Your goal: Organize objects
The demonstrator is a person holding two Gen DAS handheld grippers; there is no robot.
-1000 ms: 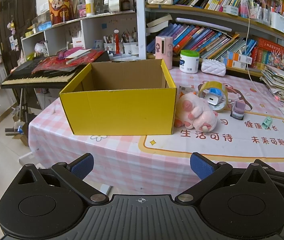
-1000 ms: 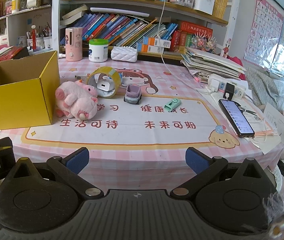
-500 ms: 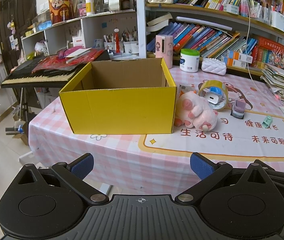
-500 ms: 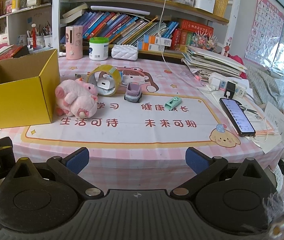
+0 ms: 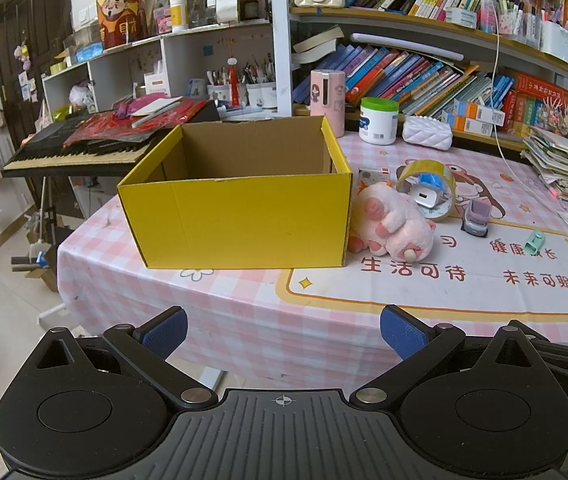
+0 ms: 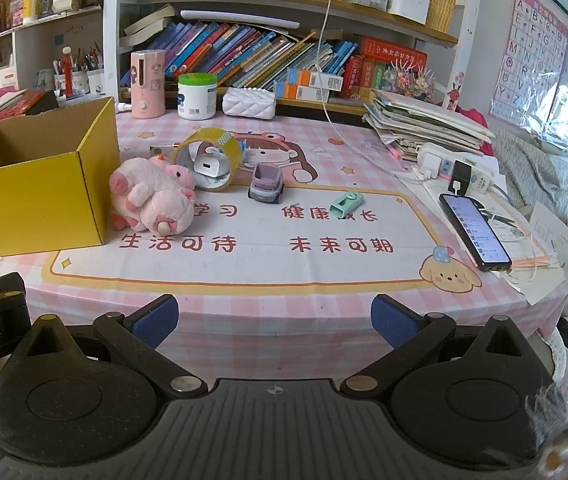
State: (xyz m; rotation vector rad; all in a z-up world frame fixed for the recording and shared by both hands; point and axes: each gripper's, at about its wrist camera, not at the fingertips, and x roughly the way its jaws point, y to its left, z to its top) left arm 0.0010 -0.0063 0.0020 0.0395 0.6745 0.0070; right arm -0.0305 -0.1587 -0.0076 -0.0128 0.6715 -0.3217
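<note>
Yellow cardboard, open at the top, is what fills your left view: the yellow cardboard box point(image 5: 239, 200) stands on the counter point(image 5: 243, 312) with its pink checked cloth, and what shows of its inside holds nothing. Your left hand-held gripper point(image 5: 282, 328) hangs off the counter's near edge with its blue-padded fingers spread wide and nothing between them. Your right hand-held gripper point(image 6: 271, 320) is the same: wide apart, empty, short of the near edge.

The pink plush pig point(image 6: 149, 198) lies on its side touching the box's right wall. Just behind it stands the roll of yellowish clear tape point(image 6: 208, 164) on edge (a small white charger point(image 6: 205, 168) sits inside its ring). To the right of the roll is the small lilac and grey toy car point(image 6: 266, 184), and further right, apart from it, the little mint-green plastic piece point(image 6: 347, 204). A black smartphone point(image 6: 474, 232) with its screen lit lies near the counter's right edge.
</note>
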